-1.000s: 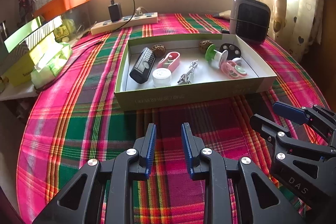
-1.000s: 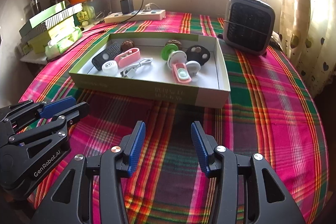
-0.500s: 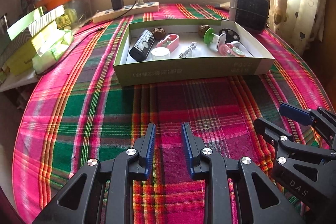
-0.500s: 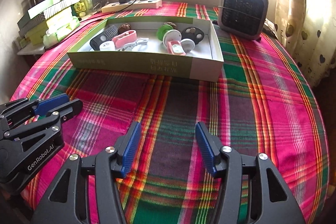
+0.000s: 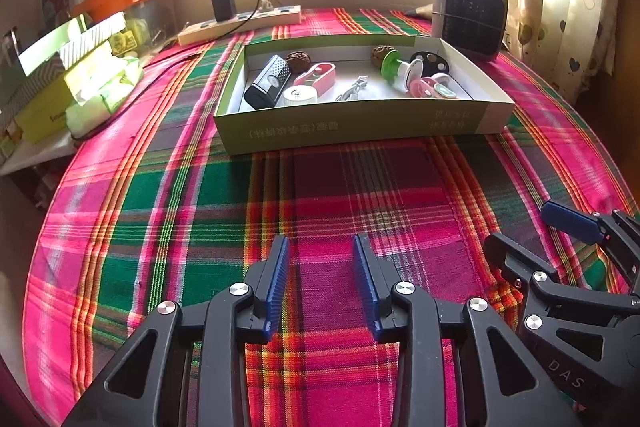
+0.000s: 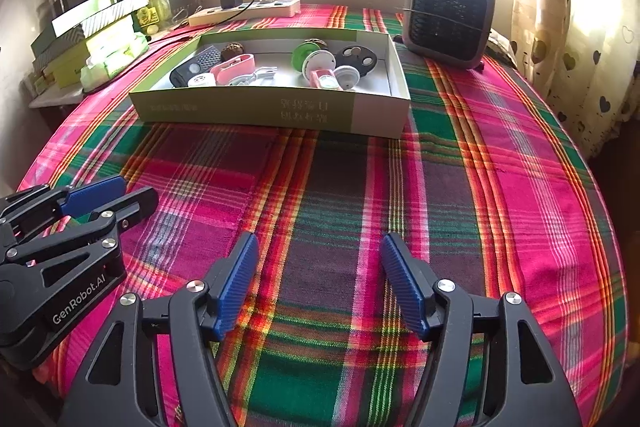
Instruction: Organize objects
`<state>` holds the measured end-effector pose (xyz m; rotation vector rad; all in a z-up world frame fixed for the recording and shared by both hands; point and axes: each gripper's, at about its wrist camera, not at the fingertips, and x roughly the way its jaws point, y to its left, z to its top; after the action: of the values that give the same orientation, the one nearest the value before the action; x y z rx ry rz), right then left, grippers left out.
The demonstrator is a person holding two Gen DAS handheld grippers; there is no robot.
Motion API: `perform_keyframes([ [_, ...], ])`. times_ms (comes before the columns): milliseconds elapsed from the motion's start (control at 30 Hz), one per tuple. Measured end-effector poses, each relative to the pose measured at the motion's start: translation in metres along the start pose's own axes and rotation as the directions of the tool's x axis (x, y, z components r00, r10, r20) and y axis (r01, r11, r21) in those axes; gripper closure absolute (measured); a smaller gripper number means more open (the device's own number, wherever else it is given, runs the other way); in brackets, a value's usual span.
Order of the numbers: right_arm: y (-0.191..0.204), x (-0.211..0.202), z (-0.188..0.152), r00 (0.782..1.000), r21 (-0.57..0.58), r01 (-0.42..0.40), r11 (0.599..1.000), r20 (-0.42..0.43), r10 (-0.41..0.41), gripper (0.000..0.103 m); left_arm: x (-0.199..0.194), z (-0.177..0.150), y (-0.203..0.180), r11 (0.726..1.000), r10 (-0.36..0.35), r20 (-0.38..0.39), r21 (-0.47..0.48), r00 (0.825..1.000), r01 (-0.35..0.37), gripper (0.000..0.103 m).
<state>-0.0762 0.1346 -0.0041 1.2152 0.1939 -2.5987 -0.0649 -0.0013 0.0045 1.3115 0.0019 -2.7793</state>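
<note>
The desk (image 5: 160, 187) carries the shallow box (image 5: 360, 123) well ahead, small items inside. Left hand-held gripper (image 5: 320, 283) narrowly parted, right hand-held gripper (image 6: 316, 283) wide, both empty (box seems filled already); approach low, one item each.

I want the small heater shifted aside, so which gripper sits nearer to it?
Right, though not by much. The heater stands beyond the box's right end; the right gripper sits on that side, the left gripper further left. Both hang open, well short of it.
</note>
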Motion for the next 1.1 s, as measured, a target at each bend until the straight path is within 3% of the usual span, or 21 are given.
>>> perform_keyframes([
  [1100,-0.0010,-0.0007,-0.0038,1.000,0.005,0.003,1.000,0.007,-0.003,0.035,-0.0029,-0.0052,0.0005,1.000,0.007,0.013,-0.028,1.000,-0.007,0.071],
])
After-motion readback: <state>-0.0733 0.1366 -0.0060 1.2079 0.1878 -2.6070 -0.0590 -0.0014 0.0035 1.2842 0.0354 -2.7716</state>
